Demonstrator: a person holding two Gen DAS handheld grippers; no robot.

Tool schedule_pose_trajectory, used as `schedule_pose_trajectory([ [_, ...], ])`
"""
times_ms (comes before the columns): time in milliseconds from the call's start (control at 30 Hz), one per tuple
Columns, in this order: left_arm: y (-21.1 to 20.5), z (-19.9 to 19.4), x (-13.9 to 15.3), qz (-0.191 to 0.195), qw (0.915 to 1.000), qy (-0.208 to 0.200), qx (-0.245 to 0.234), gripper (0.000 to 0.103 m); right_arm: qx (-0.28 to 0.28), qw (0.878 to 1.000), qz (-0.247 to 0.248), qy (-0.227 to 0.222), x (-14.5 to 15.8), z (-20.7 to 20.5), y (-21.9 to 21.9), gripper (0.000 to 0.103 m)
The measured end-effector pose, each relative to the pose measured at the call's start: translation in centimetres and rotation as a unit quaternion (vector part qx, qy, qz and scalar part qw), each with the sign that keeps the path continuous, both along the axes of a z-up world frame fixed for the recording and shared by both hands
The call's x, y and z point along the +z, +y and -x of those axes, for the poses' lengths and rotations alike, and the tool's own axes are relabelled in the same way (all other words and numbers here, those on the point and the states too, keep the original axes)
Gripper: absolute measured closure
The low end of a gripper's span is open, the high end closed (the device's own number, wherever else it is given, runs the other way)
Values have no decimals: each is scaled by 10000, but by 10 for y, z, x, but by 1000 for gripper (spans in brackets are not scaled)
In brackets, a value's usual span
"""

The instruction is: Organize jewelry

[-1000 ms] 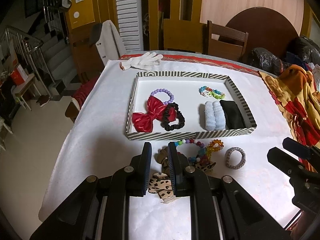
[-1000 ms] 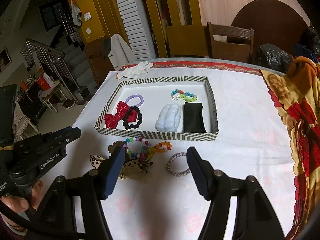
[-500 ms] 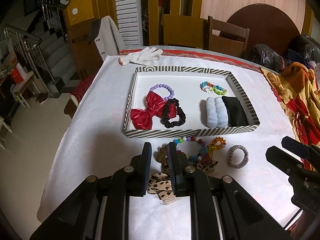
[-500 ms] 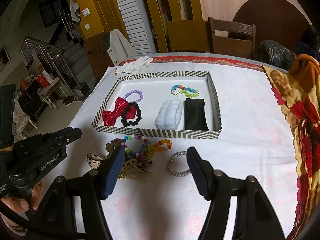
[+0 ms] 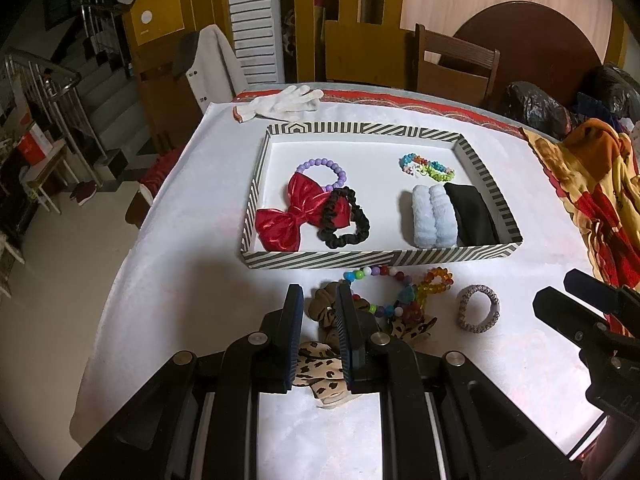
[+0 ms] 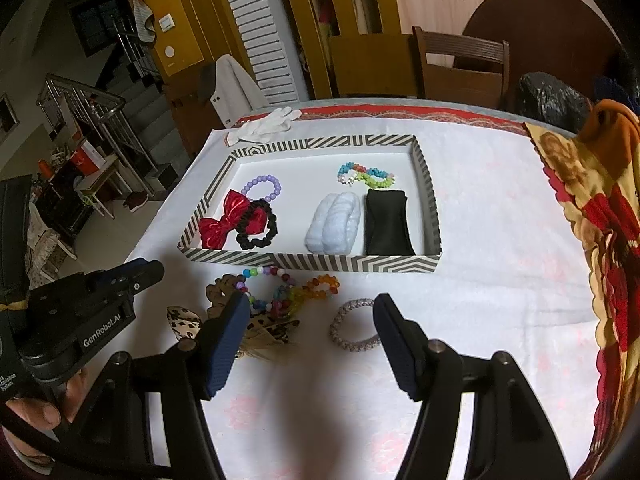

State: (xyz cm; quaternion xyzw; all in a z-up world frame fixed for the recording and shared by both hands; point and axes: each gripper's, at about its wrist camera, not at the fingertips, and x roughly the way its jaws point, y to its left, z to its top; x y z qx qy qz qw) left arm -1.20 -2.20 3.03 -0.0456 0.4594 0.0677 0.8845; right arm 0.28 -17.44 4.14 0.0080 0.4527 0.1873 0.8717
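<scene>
Left gripper point(image 5: 318, 334), jaws narrow, a small gap between them, a leopard-print hair tie point(image 5: 320, 366) lying in that gap on the worktop point(image 5: 192, 280); whether the jaws press it cannot be told; right gripper point(image 6: 308, 336), jaws wide, nothing between them, poised above the white cloth. Just beyond the right jaws, a grey braided bracelet point(image 6: 354, 326); beside it, toward the left gripper, a tangled cluster: a multicoloured bead bracelet point(image 5: 380, 284), an orange bead loop point(image 5: 436, 280), a brown scrunchie point(image 5: 324, 300). Behind the cluster, touching or nearly touching it, a striped tray point(image 5: 376, 258); within, at the left, a red bow point(image 5: 298, 212) overlapped by a black scrunchie point(image 5: 346, 220), a purple bead bracelet point(image 5: 324, 168) partly under the bow; at the right, a pale blue scrunchie point(image 5: 434, 220) against a black folded band point(image 5: 472, 216), a small coloured bracelet point(image 5: 426, 168) behind them. Beyond the tray, a white glove point(image 5: 280, 104); at the right edge, a patterned cloth point(image 6: 600, 216).
</scene>
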Motion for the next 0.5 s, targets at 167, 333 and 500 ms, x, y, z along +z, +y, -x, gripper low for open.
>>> schedule_pose_trajectory([
  [167,-1,-2,-4,21,10000,65,-13,92,4,10000,13,68,-5,-2,-1,36],
  [333,5,-5,-8,134,9998,148,-3,92,-1,9999,38,119,-9,-6,-2,36],
  [500,31,-10,-17,499,9979,405,78,92,-30,9997,61,215,-16,-10,-9,36],
])
